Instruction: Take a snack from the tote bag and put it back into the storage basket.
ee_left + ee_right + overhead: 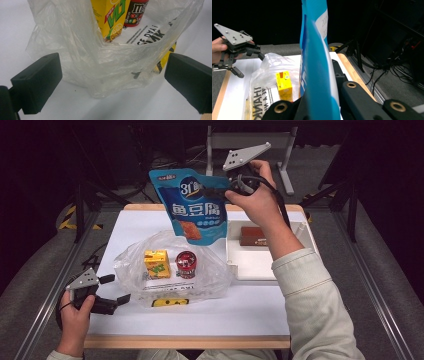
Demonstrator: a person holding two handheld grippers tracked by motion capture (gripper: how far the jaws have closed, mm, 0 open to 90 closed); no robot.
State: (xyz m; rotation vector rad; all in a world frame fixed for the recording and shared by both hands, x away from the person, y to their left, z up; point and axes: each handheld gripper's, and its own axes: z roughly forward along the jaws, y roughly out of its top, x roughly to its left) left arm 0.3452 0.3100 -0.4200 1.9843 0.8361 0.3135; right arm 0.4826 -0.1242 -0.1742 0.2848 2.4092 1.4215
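right tool (235,187) gripping one blue pouch (195,205) | left tool (116,288) released | one plastic bag (210,270): one carton (156,263), one can (186,264)

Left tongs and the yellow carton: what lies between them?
In the left gripper view, crumpled clear plastic bag lies between the open left tongs and the yellow carton.

Right hand-held gripper (231,187) holds blue pouch (194,205) above plastic bag (170,266).

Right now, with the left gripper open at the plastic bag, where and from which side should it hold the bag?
Probably the crumpled near rim of the plastic bag, approached from the person's side: the left gripper is open with that raised film between its jaws.
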